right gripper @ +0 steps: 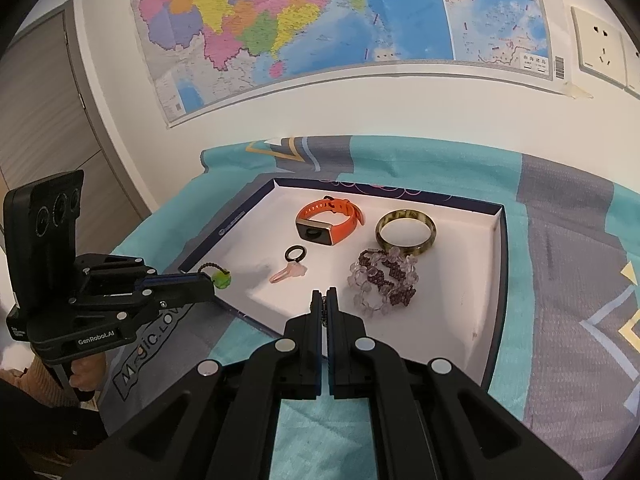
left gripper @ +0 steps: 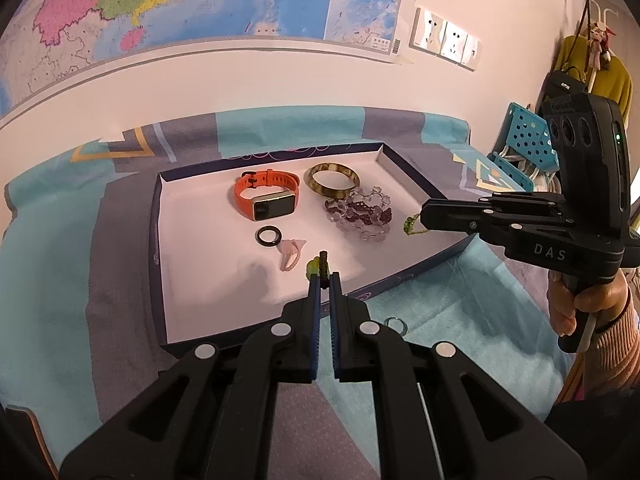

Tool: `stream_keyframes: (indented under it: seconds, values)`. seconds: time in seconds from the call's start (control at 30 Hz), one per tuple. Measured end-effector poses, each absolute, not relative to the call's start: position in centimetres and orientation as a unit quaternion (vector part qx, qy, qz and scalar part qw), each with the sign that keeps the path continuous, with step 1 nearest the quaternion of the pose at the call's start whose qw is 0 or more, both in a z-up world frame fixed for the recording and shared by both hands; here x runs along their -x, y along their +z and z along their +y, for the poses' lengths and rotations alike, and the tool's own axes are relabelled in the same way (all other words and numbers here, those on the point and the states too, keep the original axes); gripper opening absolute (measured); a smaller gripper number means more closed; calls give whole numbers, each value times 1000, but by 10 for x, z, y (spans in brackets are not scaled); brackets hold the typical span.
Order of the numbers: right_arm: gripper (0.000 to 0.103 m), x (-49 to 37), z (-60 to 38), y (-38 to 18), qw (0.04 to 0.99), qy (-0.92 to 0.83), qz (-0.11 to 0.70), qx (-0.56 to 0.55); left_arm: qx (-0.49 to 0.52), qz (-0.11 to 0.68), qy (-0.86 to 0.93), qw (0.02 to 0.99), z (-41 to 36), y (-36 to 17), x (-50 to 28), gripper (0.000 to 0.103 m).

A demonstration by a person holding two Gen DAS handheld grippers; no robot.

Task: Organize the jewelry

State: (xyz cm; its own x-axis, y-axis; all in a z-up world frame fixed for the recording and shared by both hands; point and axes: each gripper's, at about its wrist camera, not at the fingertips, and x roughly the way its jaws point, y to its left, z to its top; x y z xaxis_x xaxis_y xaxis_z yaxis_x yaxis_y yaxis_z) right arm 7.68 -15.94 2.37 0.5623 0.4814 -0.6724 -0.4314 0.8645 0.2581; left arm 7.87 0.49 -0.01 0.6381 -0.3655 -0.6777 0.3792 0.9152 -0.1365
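left gripper [left gripper: 325, 276] jaws together, clamped on dark braided cord with green bead [right gripper: 221, 279]; cord juts past fingertips, long axis along fingers, over near left edge of tray. right gripper [right gripper: 325, 295] jaws clamped on small green-beaded piece [left gripper: 412, 226], over tray's right edge. white-lined tray [left gripper: 404, 162] holds orange smartwatch [left gripper: 266, 196], amber bangle [left gripper: 333, 178], purple bead bracelet [left gripper: 362, 216], black ring [left gripper: 269, 236], pink hair clip [left gripper: 291, 254]. small metal ring [left gripper: 396, 325] on teal-grey cloth [left gripper: 48, 240] outside tray. map [right gripper: 304, 20] on wall.

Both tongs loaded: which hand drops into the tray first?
Left, probably: the left tongs hold the green bead charm over bare tray floor; the green chain in the right tongs hangs beside the purple bracelet.
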Motion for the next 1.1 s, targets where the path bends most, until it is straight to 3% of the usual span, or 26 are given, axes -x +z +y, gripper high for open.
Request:
stream_keyframes:
  seconds: [1.1]
  values:
    - [1,-111,-161,5,875,238,419,-51,-9,399,-197,896,-3,-18,-106,5]
